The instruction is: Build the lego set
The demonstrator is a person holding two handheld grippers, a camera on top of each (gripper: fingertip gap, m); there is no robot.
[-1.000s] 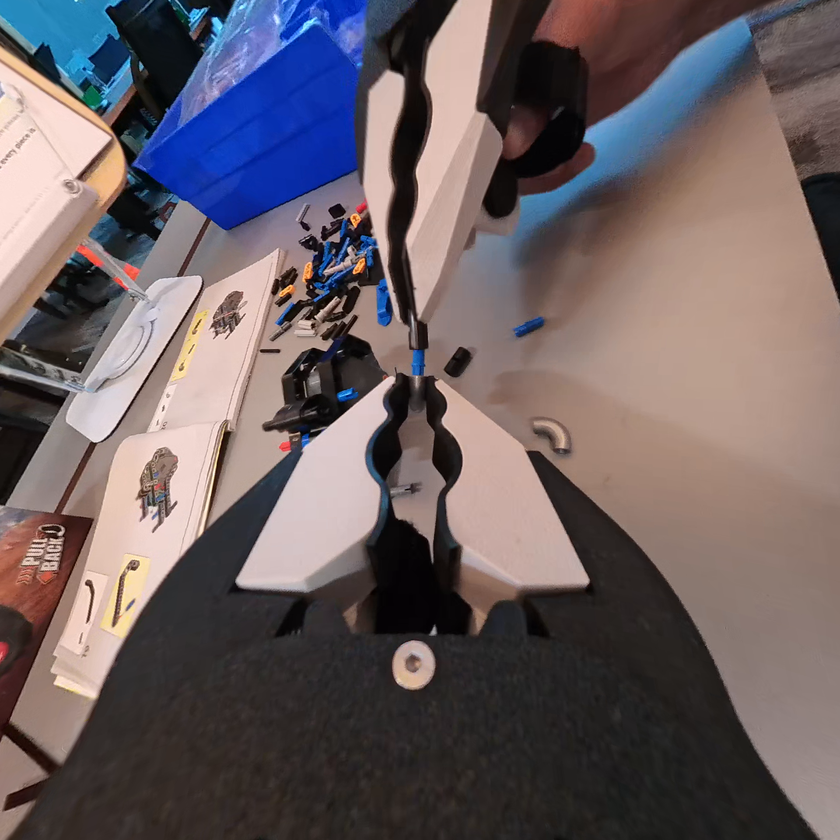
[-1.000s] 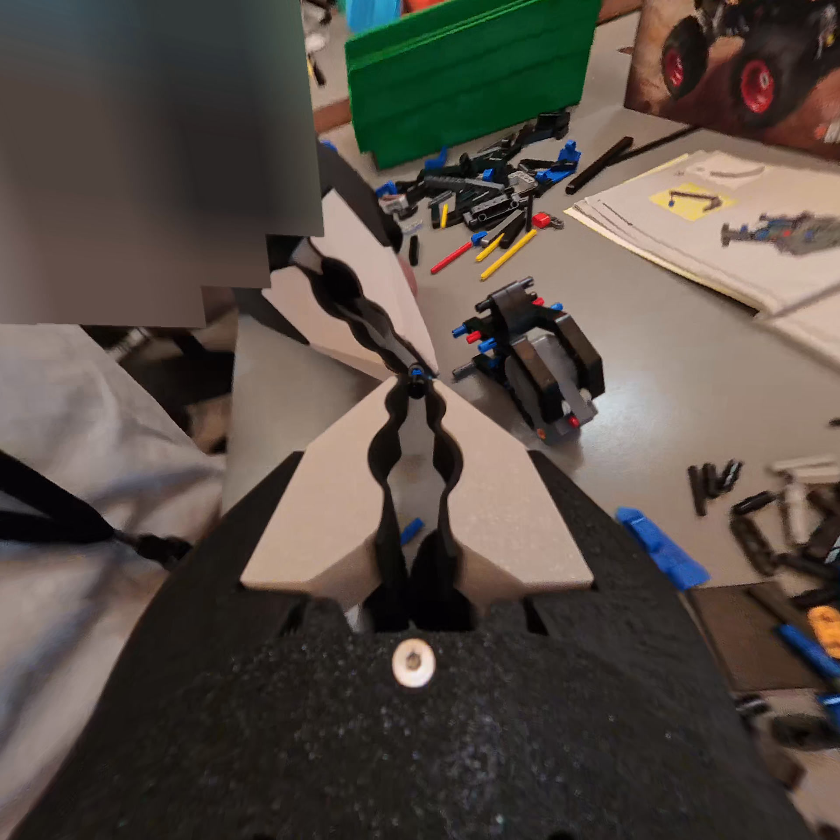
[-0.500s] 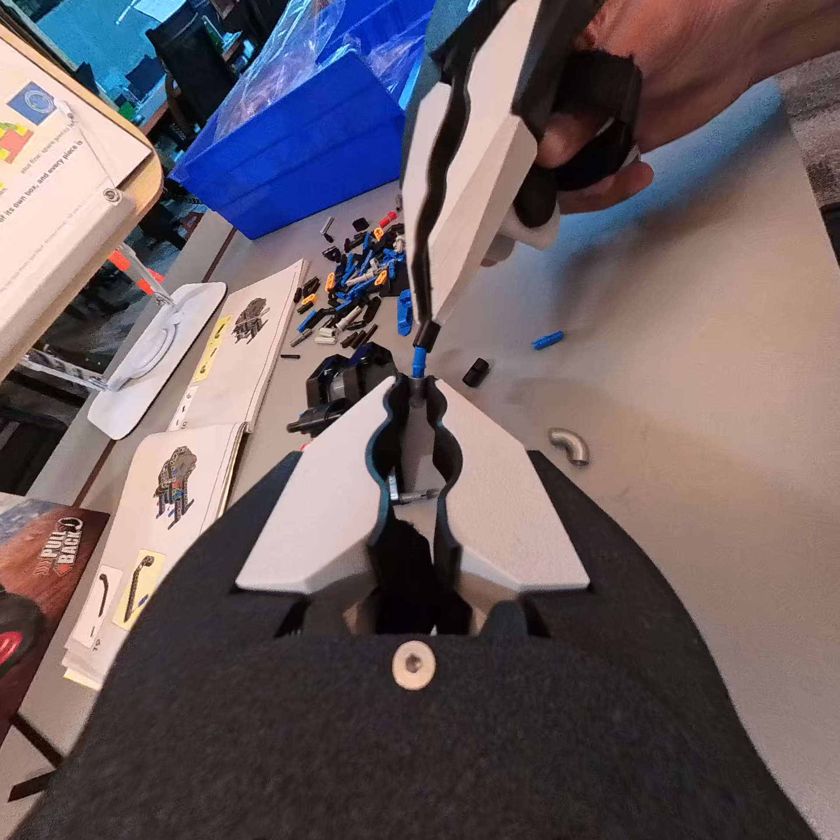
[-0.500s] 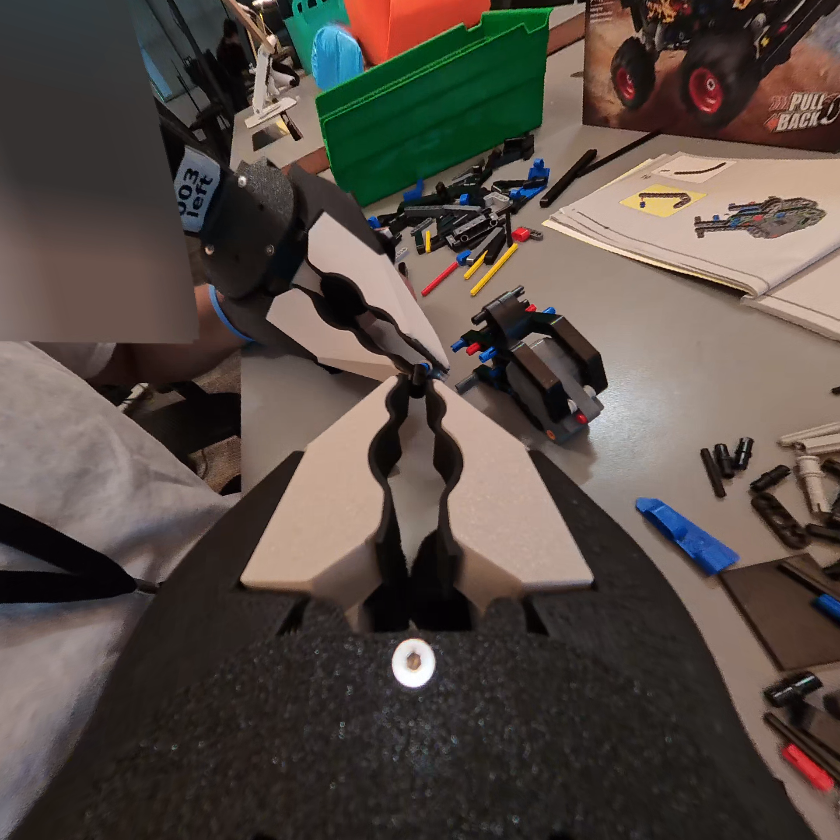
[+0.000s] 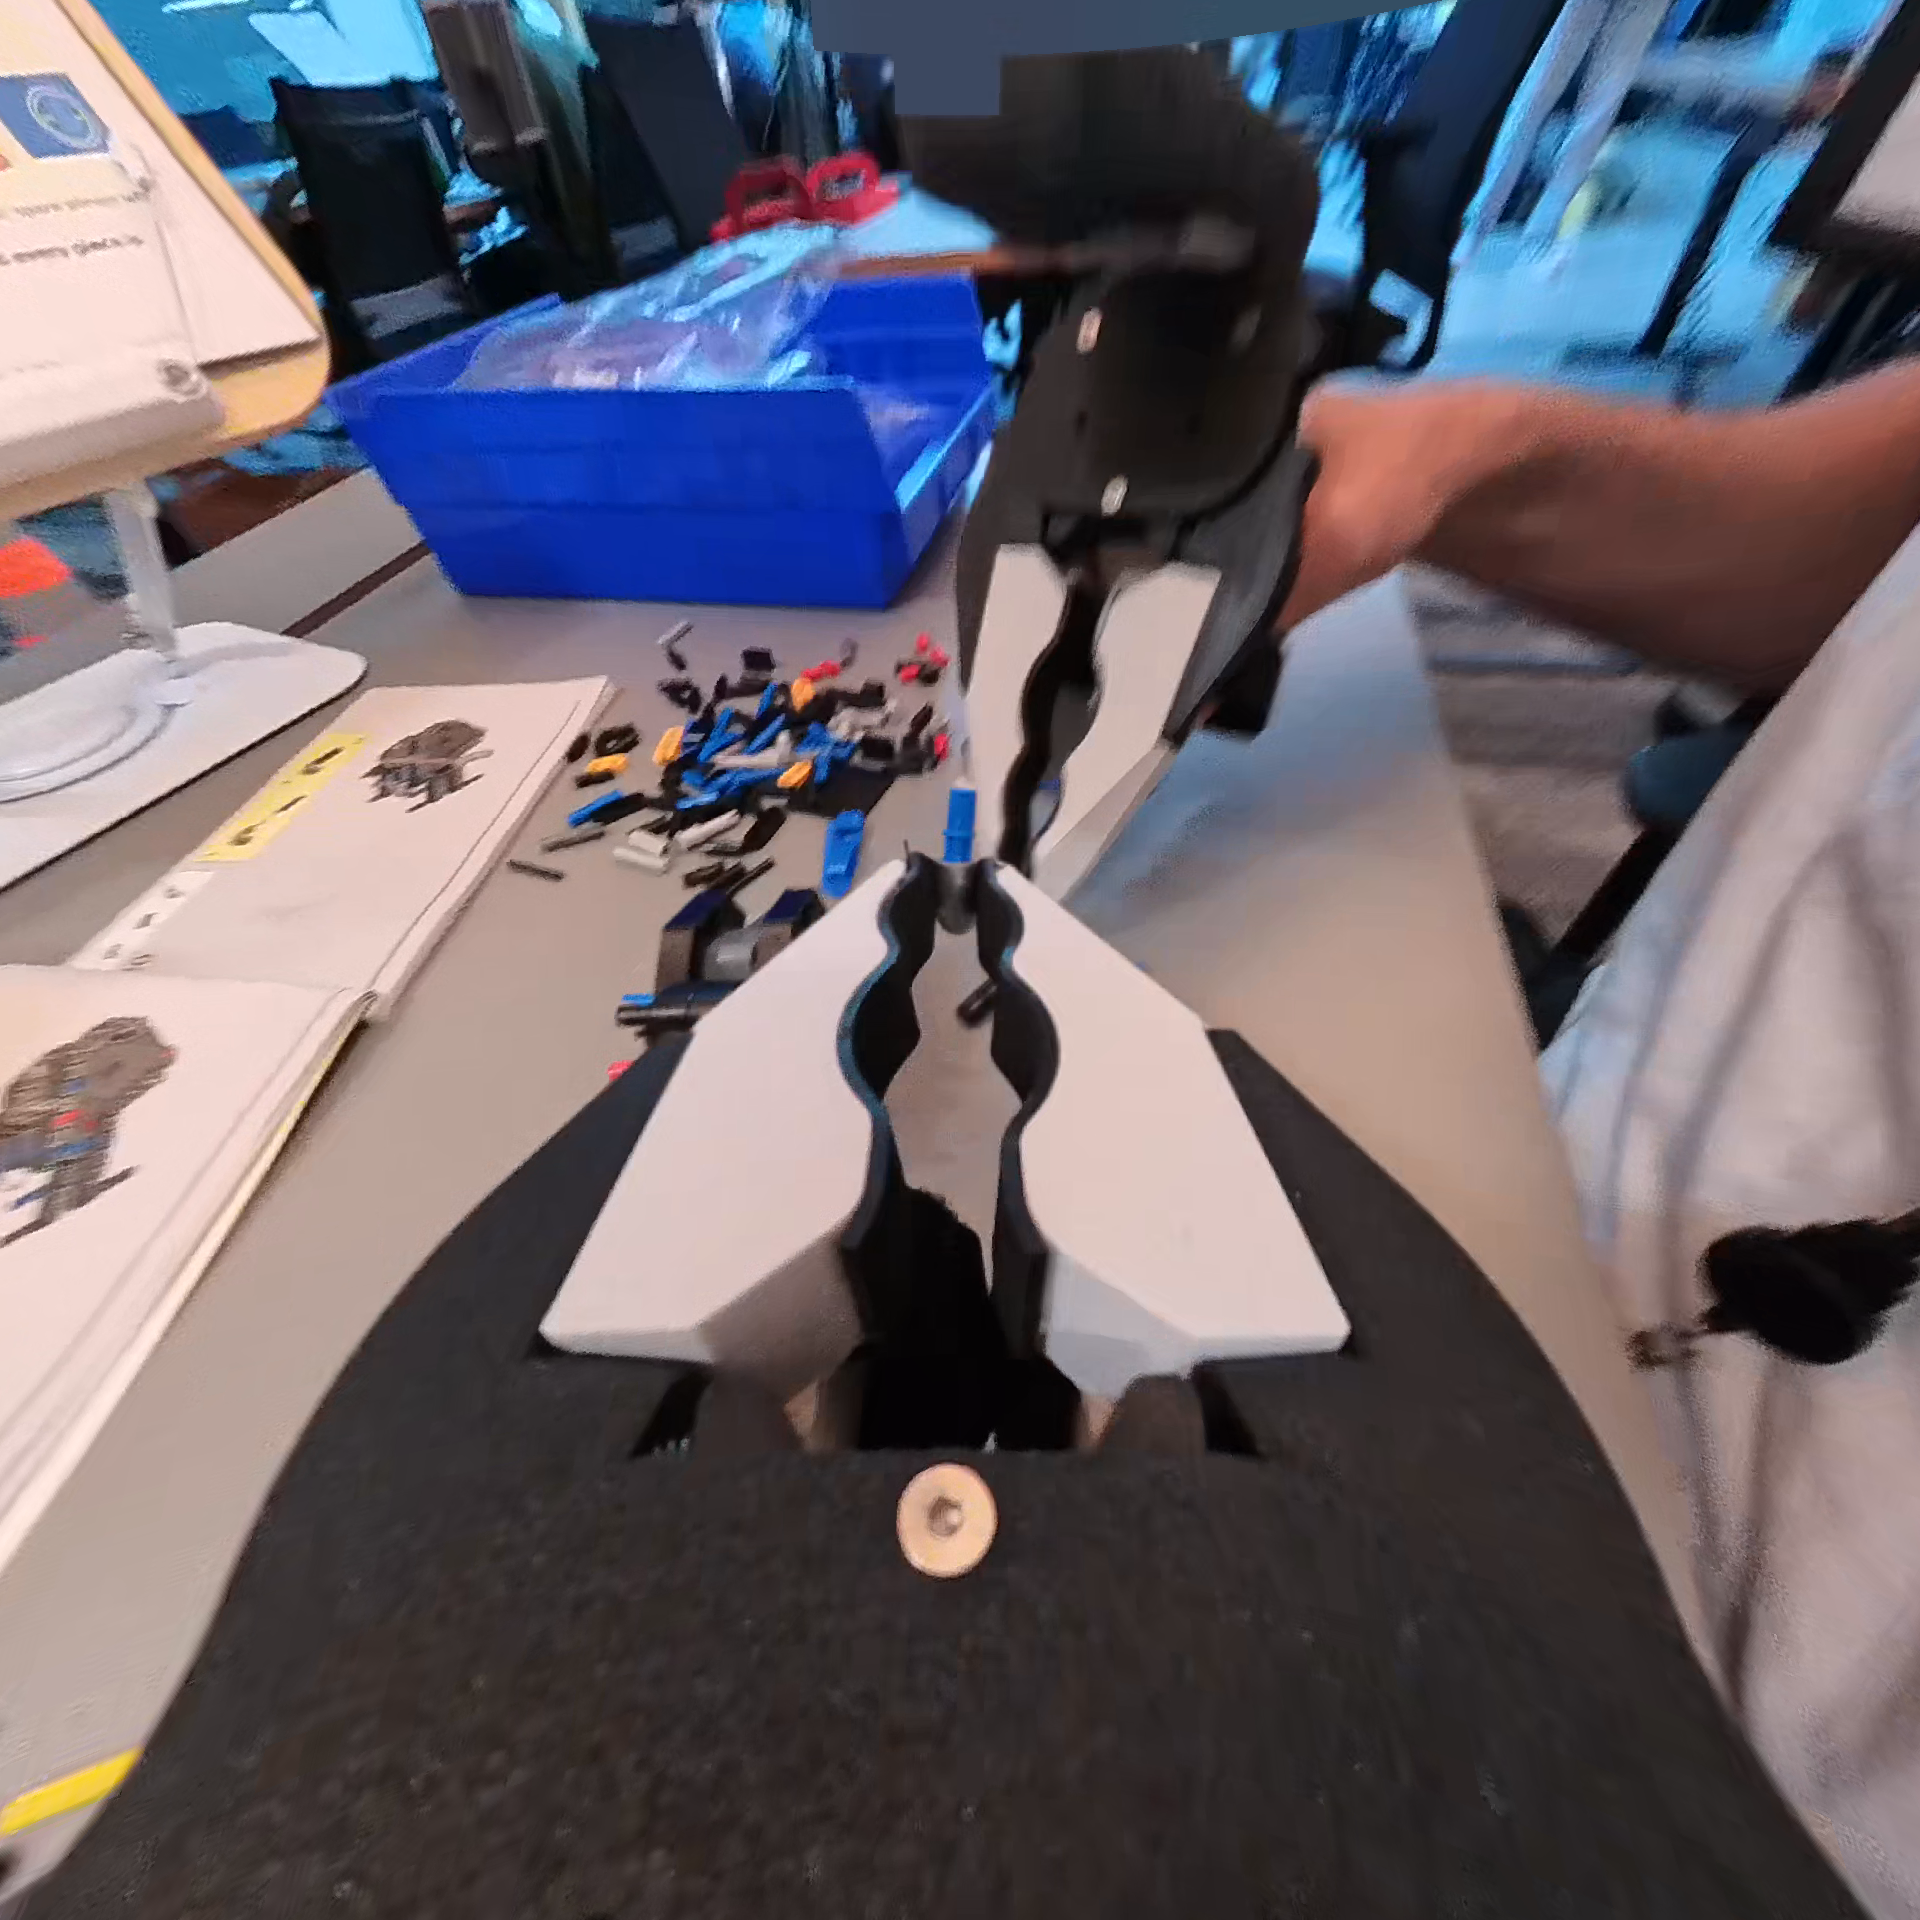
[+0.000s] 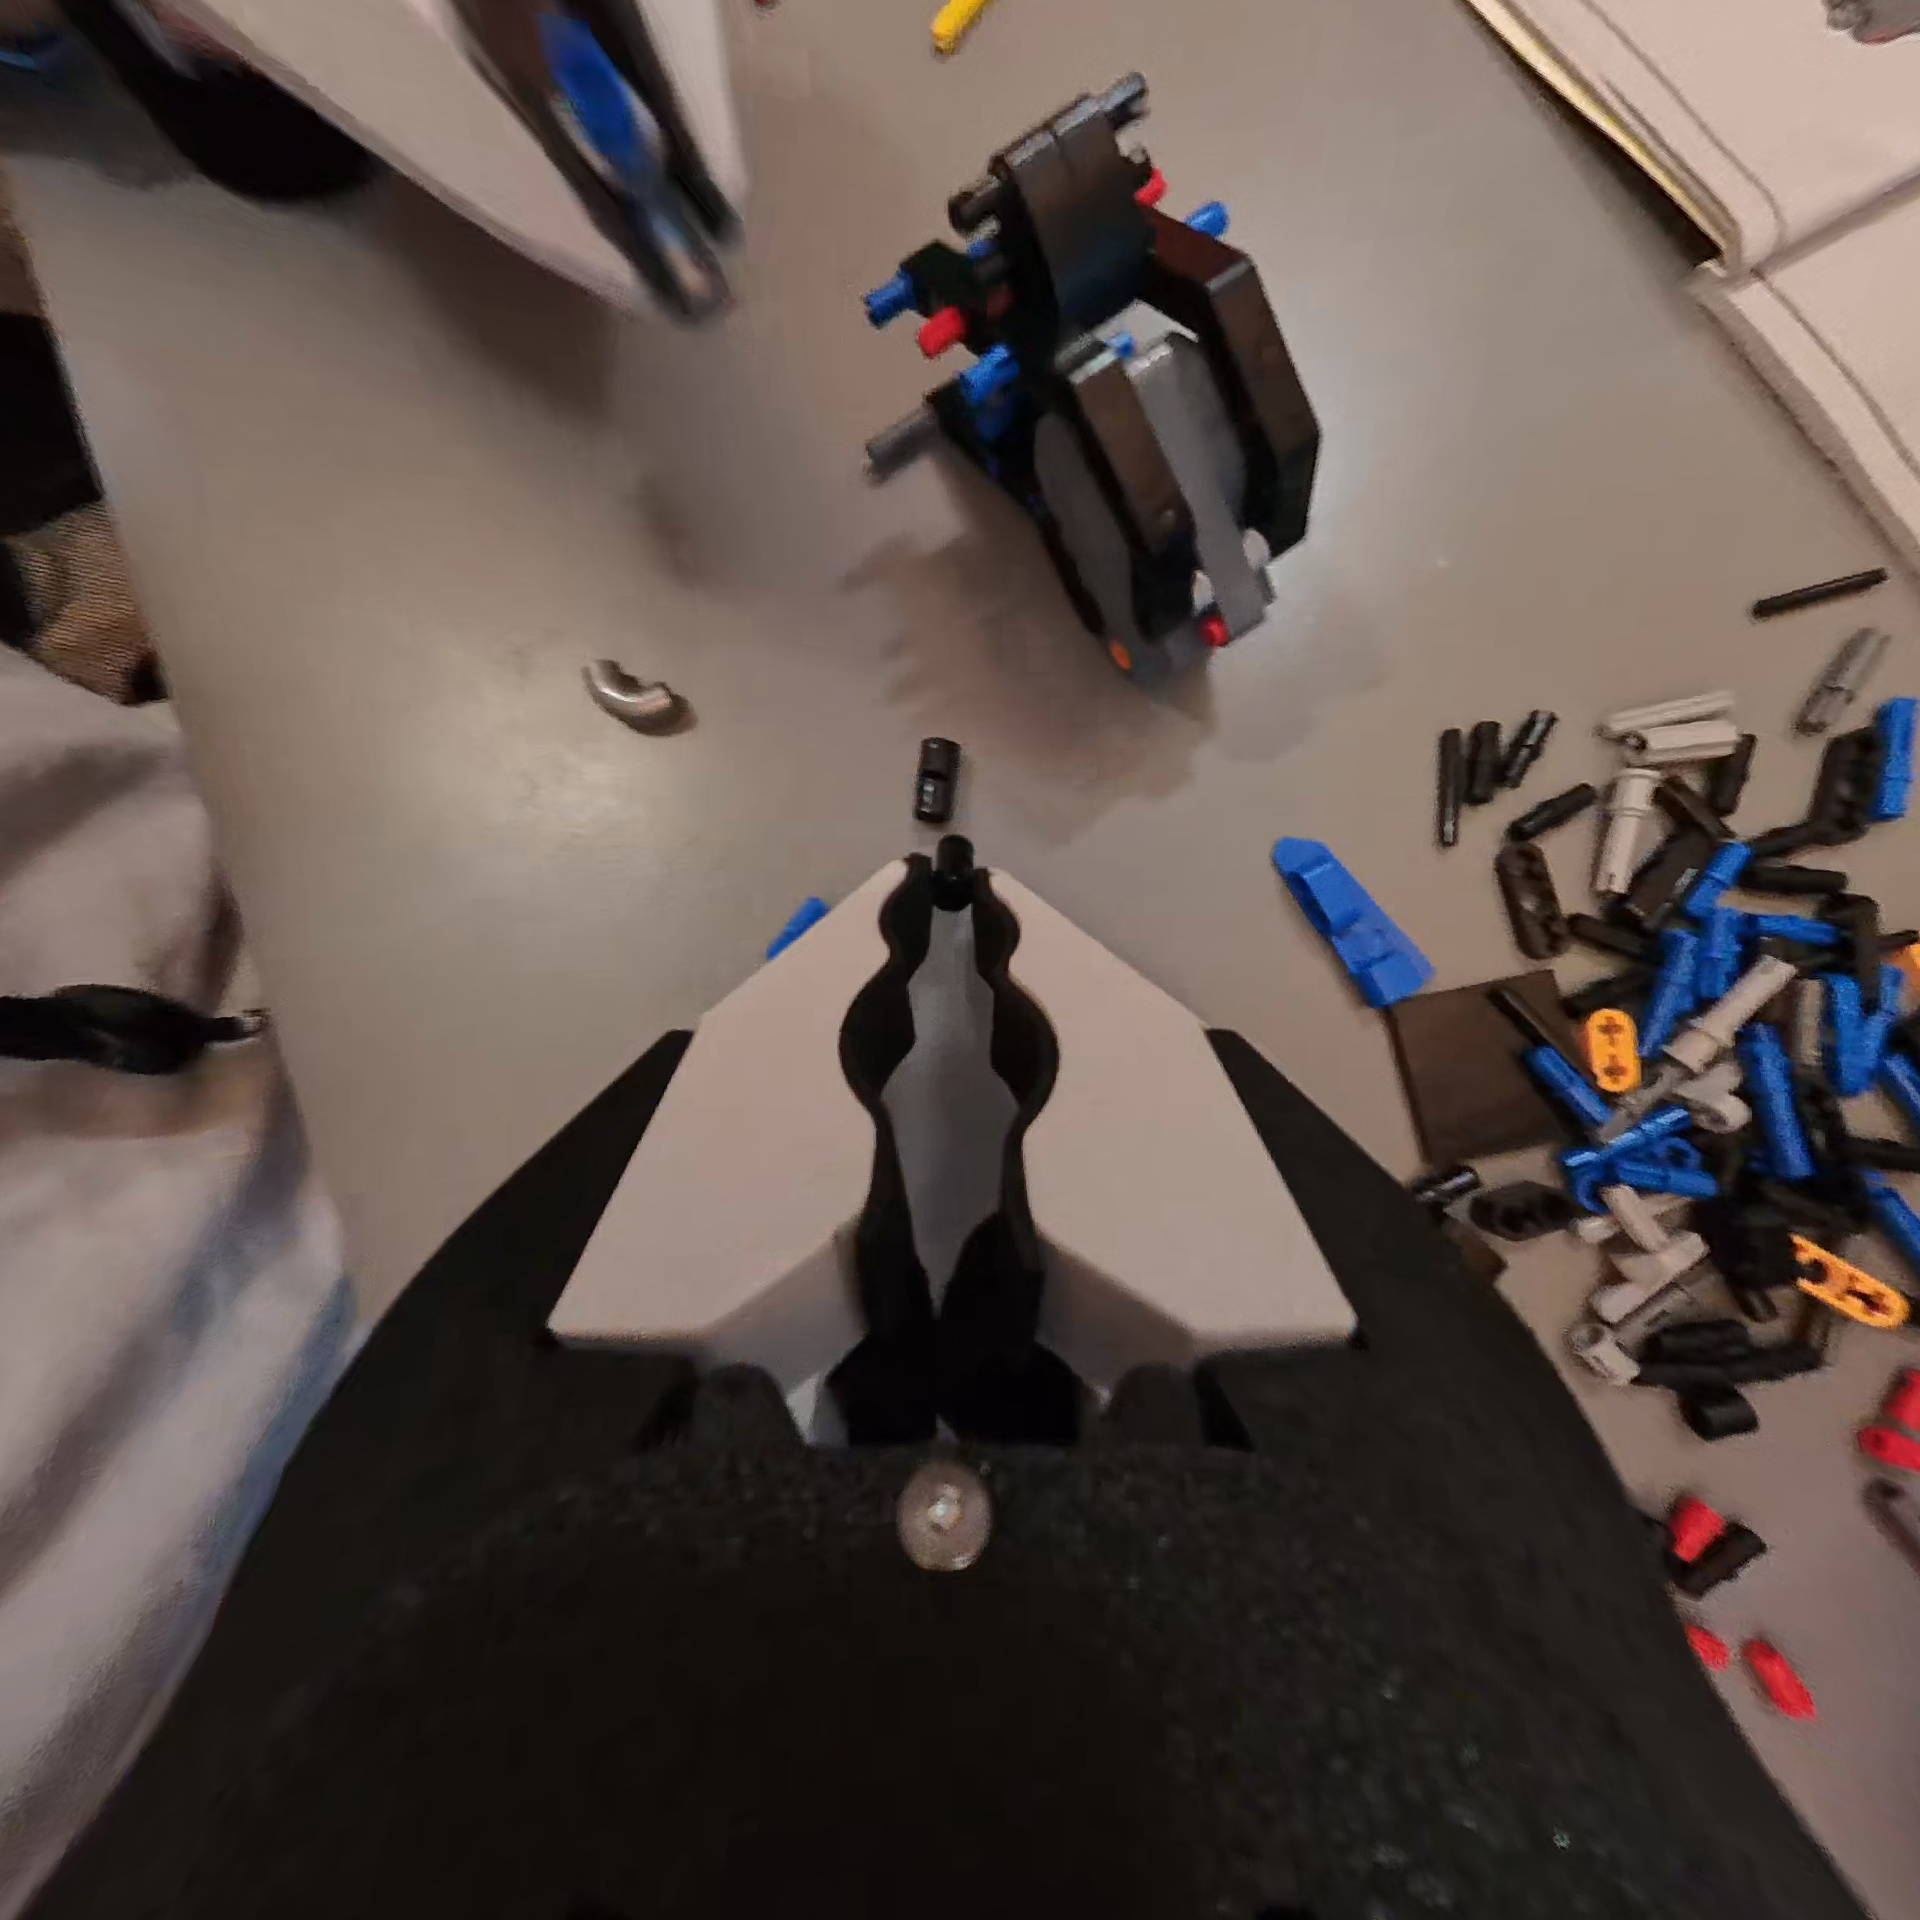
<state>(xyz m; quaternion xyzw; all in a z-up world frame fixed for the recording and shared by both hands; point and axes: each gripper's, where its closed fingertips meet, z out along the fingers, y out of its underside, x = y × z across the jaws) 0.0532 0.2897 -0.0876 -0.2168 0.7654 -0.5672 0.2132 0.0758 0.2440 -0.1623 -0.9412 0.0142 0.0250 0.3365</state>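
Across the grey bench [image 6: 416,499] the largest task piece, our half-built black-and-grey model [image 6: 1132,416], lies in the upper middle of the right wrist view. Our left gripper [image 5: 956,883] pinches a blue pin [image 5: 958,821] upright; our right gripper [image 6: 951,883] is clamped on a small black pin [image 6: 951,868]. We should realign both tips squarely (blur hides detail) before pressing.

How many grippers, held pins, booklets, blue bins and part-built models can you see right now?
2 grippers: left gripper, right gripper
2 held pins: blue pin, black pin
2 booklets
1 blue bin
1 model
Total: 8
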